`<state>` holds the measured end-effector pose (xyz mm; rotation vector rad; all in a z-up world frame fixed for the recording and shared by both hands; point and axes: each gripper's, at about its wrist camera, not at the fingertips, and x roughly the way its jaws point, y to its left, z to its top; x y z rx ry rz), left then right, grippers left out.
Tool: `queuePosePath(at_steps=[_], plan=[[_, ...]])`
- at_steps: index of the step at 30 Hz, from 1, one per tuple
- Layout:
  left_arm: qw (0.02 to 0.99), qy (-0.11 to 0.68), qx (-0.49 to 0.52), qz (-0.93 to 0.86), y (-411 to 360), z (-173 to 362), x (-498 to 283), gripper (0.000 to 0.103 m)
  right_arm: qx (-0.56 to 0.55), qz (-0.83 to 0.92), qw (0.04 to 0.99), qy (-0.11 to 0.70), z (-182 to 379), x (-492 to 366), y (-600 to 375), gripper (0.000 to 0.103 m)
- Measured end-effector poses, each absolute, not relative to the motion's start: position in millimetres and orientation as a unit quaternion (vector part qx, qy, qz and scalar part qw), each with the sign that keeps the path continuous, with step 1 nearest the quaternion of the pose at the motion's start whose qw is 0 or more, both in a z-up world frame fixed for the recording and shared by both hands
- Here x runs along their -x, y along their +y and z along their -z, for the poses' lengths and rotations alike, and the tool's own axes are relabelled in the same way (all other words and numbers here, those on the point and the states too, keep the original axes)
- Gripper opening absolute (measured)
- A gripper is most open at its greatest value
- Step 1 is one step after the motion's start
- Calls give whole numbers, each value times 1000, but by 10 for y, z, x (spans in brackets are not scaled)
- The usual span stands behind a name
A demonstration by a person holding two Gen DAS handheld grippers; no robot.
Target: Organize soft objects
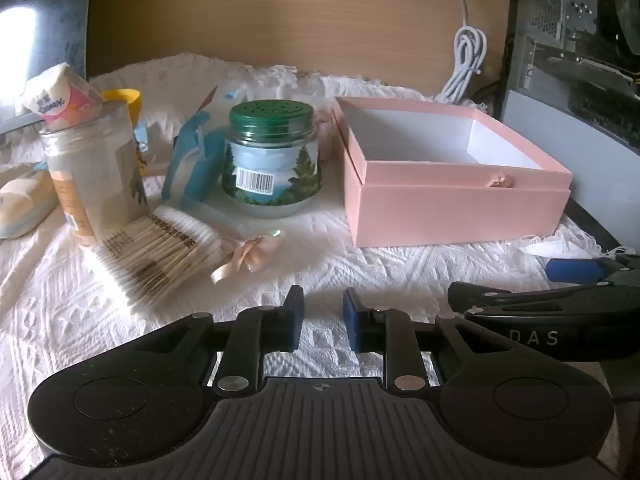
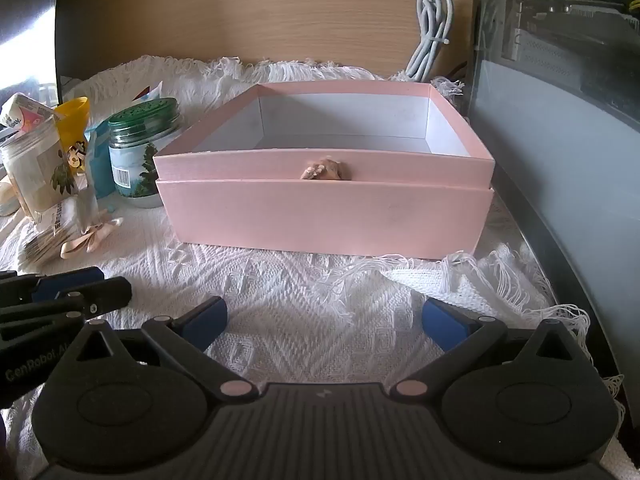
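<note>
Soft objects sit in a cluster at the left of both frames, on a white woven cloth (image 2: 304, 320) that covers the counter. Largest in view is the pink box (image 2: 324, 216), open-topped with a white interior, filling the centre of the right wrist frame and the right half of the left wrist frame; a small peach bow (image 2: 325, 171) marks its front wall. Left of it stands a glass jar with a green perforated lid (image 1: 271, 160), then a taller clear jar (image 1: 94, 176) with a wrapped tissue pack (image 1: 60, 94) poking from its mouth. A blue-and-white packet (image 1: 192, 156) leans between the two jars. Low in front of them lies a bundle of cotton swabs (image 1: 160, 256), touching a peach ribbon bow (image 1: 246, 256).

The left gripper (image 1: 322, 312) hovers above the cloth with its fingers close together, a narrow gap between them, holding nothing. The right gripper (image 2: 324, 320) has its fingers spread wide, also empty.
</note>
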<state>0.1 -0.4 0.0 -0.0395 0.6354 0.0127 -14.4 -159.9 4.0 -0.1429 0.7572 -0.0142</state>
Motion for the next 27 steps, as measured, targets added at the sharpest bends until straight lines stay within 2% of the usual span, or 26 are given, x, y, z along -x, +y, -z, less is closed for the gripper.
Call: queuePosePath(at_steps=[27], plan=[[950,312,20,-5,-16,1,-10,26,70,7,927,369,-36,146,-1599,103]])
